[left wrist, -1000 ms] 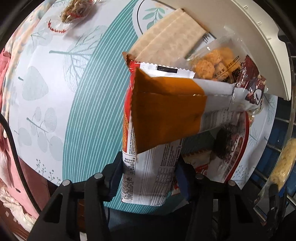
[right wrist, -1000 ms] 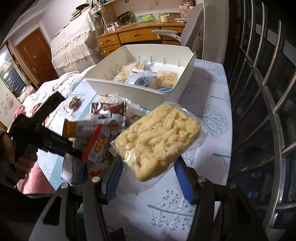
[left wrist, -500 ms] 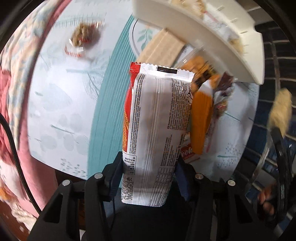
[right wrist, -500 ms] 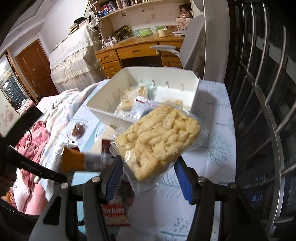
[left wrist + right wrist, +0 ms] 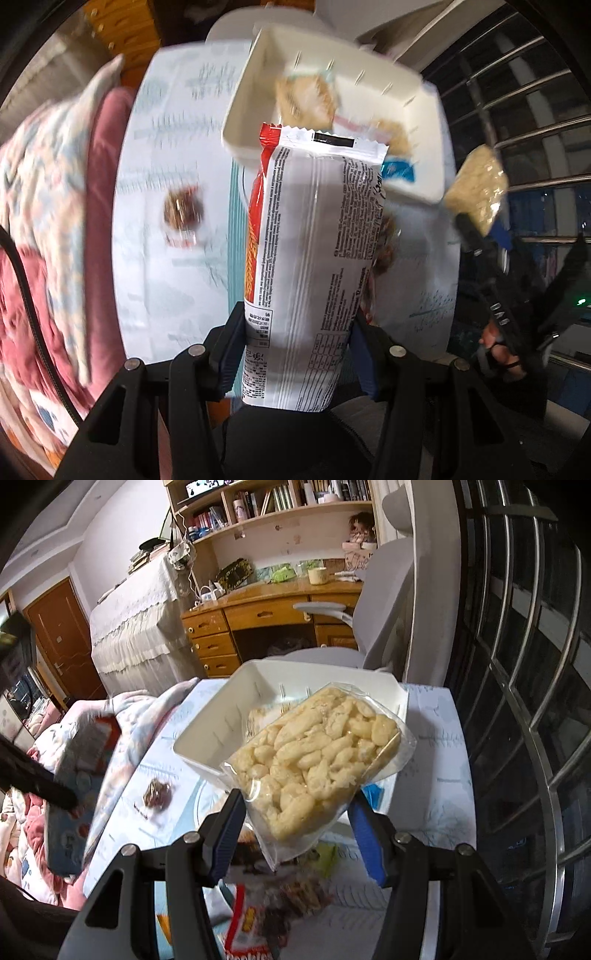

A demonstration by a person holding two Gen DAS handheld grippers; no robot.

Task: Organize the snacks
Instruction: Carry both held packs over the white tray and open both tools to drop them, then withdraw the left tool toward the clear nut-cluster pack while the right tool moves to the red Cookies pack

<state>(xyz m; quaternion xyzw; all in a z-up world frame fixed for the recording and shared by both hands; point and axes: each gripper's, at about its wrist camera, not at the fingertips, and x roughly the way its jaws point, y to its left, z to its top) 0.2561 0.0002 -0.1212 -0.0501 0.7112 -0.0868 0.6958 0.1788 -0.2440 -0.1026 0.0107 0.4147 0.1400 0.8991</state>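
My left gripper (image 5: 299, 347) is shut on a white and red snack packet (image 5: 314, 251) and holds it in the air, in front of the white bin (image 5: 413, 96). My right gripper (image 5: 295, 823) is shut on a clear bag of pale puffed snacks (image 5: 317, 760), held above the table just before the white bin (image 5: 207, 734). The bin holds several snack packs. The right gripper with its bag (image 5: 476, 192) shows at the right of the left wrist view. The left gripper and its packet (image 5: 81, 760) show blurred at the left of the right wrist view.
A small brown wrapped snack (image 5: 157, 794) lies on the patterned tablecloth (image 5: 439, 760), left of the bin. Loose snack packets (image 5: 258, 915) lie on the table below my right gripper. A pink blanket (image 5: 44, 258) is at the left, window bars (image 5: 535, 664) at the right.
Both grippers have risen and moved toward the bin with their packs. The orange packet that lay against the left packet has dropped away. The left view now looks down into the bin.
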